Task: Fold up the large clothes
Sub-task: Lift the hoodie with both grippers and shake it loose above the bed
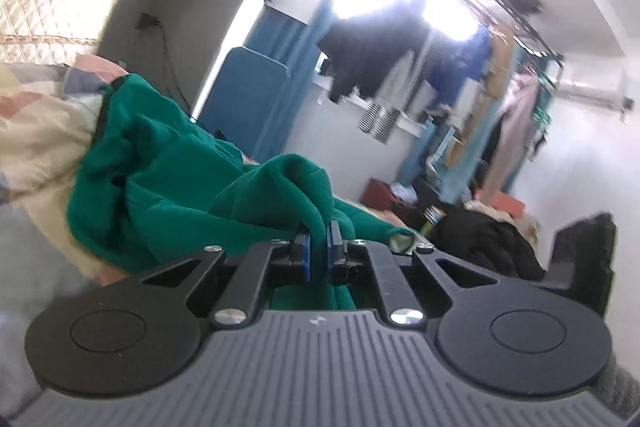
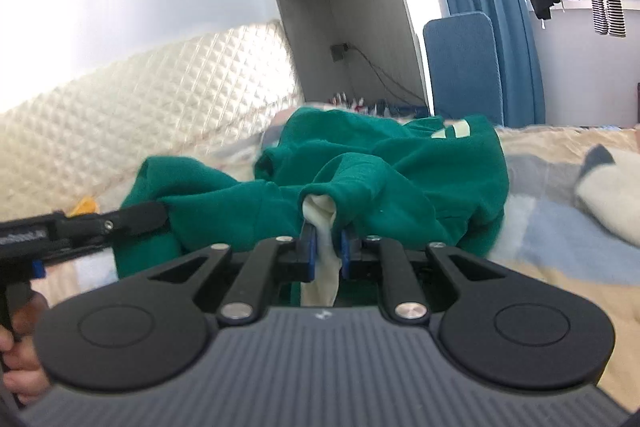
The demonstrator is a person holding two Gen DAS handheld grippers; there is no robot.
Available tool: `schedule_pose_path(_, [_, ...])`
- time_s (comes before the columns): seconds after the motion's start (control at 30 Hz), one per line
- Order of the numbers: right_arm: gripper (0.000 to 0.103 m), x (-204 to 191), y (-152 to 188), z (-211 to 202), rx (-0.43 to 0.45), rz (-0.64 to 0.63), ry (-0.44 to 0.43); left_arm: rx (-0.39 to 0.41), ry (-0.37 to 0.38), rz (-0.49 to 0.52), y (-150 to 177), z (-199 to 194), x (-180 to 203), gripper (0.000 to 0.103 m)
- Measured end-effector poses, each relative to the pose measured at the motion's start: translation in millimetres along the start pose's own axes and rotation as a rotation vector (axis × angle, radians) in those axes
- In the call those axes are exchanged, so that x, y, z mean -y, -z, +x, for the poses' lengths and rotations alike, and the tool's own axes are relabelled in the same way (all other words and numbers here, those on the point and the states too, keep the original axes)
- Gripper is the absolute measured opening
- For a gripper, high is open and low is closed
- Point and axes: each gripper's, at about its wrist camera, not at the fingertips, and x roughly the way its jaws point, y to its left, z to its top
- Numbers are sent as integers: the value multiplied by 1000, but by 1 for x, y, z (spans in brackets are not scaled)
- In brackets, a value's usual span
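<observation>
Clamped thinly in left hand-held gripper and right hand-held gripper, bunched green sweatshirt over bed, likely to slip if tugged apart

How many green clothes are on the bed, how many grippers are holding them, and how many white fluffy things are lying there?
Green garment: 1
Grippers pinching it: 2, the left gripper and the right gripper
White fluffy item on the bed: 1
Total: 4
</observation>
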Motion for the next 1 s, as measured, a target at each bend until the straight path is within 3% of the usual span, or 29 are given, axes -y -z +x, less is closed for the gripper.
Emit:
schedule_pose_path(0.13, [16,2,23,-3,-144,40,15,-102,-52,4,44,-27,28,8])
schedule_pose_path(0.23, [17,12,25,9,-215,114,1,-192,-100,-30,67,-27,28,8])
schedule_pose_path(0.4, [18,28,40,24,-295,236,-27,-254,-161,-49,79,-16,15,9])
schedule_pose_path(0.47, [19,29,42,24,-297,251,-36,-251,-188,-16,81,-16,14,12])
schedule_pose_path(0.53, [19,31,43,21,-290,270,-45,-259,-185,-21,78,-18,9,30])
schedule_pose_path(0.6, [27,32,43,20,-286,292,-48,-254,-191,-37,73,-22,6,57])
schedule_pose_path(0.63, [30,32,42,21,-285,300,-52,-245,-200,-43,69,-24,4,59])
schedule_pose_path(0.77, [64,40,41,16,-266,329,-55,-187,-216,-73,45,-26,-12,68])
schedule_pose_path(1.0, [64,56,36,16,-214,388,-1,-92,-269,-79,1,-29,-35,70])
